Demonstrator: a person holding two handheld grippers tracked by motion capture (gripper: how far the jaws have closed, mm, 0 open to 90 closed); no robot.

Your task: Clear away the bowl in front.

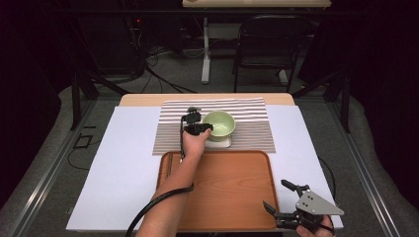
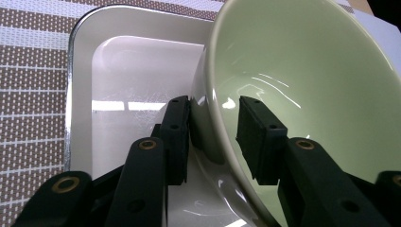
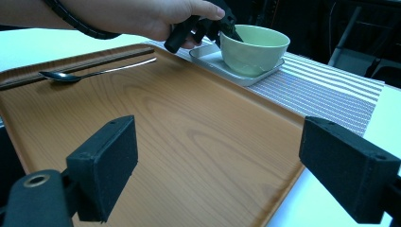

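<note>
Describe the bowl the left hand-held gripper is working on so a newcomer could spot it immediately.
Start at the brown-and-white striped placemat beyond the wooden tray. On it sits a white rectangular ceramic dish, and in that dish stands the pale green round ceramic bowl. It is the only green, round thing on the table.

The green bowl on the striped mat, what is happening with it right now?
A person is working at a table with a gripper in each hand. The left gripper has its jaws astride the rim of the green bowl, one pad outside the wall and one inside; whether both pads press cannot be told. The bowl sits in a white dish on the striped mat. The right gripper waits open at the near right corner of the wooden tray, where a spoon lies.
</note>
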